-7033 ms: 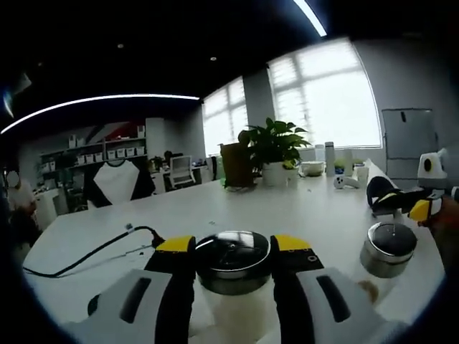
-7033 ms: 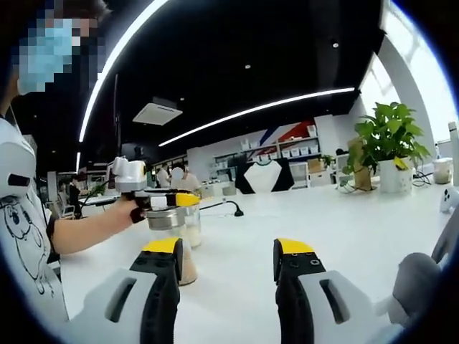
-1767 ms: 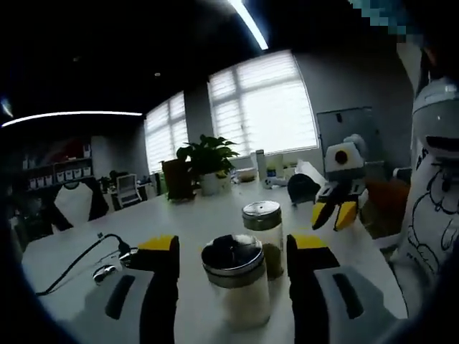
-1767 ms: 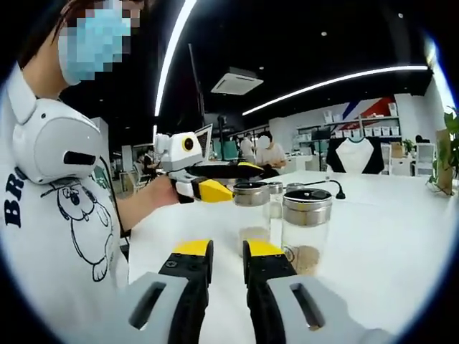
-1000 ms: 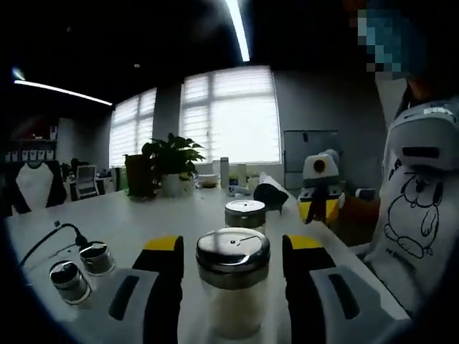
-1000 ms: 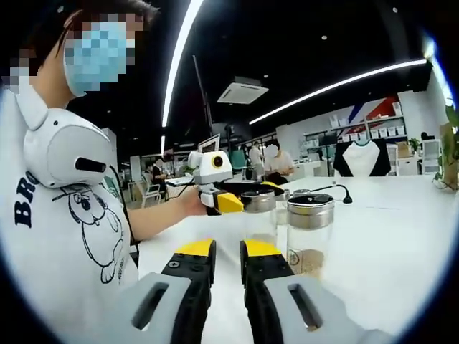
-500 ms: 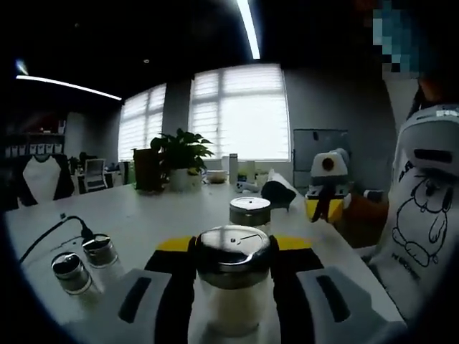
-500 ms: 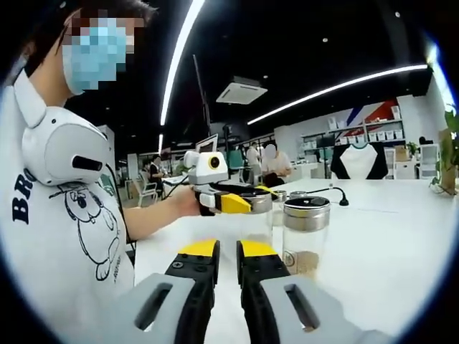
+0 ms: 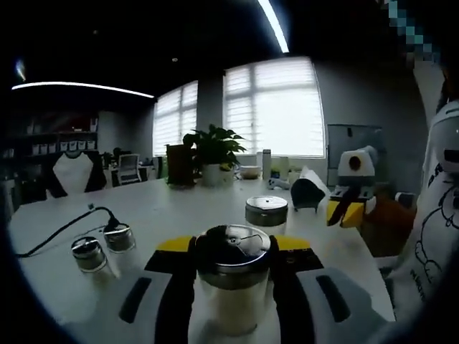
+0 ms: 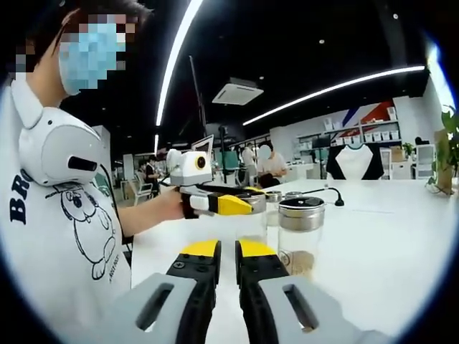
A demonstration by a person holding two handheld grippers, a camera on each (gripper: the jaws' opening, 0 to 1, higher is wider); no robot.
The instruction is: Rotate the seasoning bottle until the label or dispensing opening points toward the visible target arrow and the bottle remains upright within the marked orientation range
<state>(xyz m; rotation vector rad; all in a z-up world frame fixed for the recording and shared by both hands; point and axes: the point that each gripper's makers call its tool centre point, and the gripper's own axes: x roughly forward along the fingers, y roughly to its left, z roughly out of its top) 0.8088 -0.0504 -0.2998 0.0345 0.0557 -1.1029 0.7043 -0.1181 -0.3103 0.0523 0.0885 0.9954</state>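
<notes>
A glass seasoning bottle (image 9: 231, 309) with a steel lid and pale contents stands upright on the white table (image 9: 179, 208). My left gripper (image 9: 233, 244) is shut on it just under the lid. In the right gripper view the same left gripper (image 10: 231, 204) holds that bottle (image 10: 249, 228) from the left, a person's hand behind it. My right gripper (image 10: 227, 249) hovers in front of the bottles, jaws together with nothing between them; it also hangs at the right (image 9: 349, 208) in the left gripper view.
A second steel-lidded bottle (image 9: 266, 212) with brownish contents (image 10: 300, 231) stands just behind the held one. Two small jars (image 9: 102, 245) and a black cable (image 9: 57, 233) lie left. A potted plant (image 9: 211, 152) and cups stand at the far edge. The person's white shirt (image 10: 50, 215) is close.
Left jaws stood open around the bottle a second ago and have since shut on it. The left view has since swung, bringing the small jars further in. Right jaws stay together.
</notes>
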